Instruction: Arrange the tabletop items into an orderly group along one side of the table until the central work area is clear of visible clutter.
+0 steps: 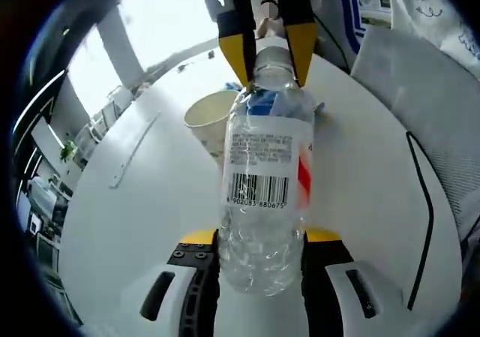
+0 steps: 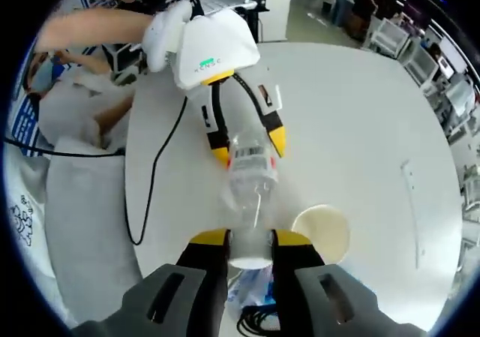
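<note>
Two grippers are closed on one bottle (image 1: 262,194), held in the air above the table (image 1: 150,202) between them.
The bottle is clear plastic, apparently empty, with a white barcode label; its base is clamped by the left gripper (image 1: 261,241), its cap end by the right gripper (image 2: 250,241). A handover or joint carry seems under way; next, one grip must be released and the bottle set upright near the table's edge, perhaps beside the paper cup (image 2: 321,232).
</note>
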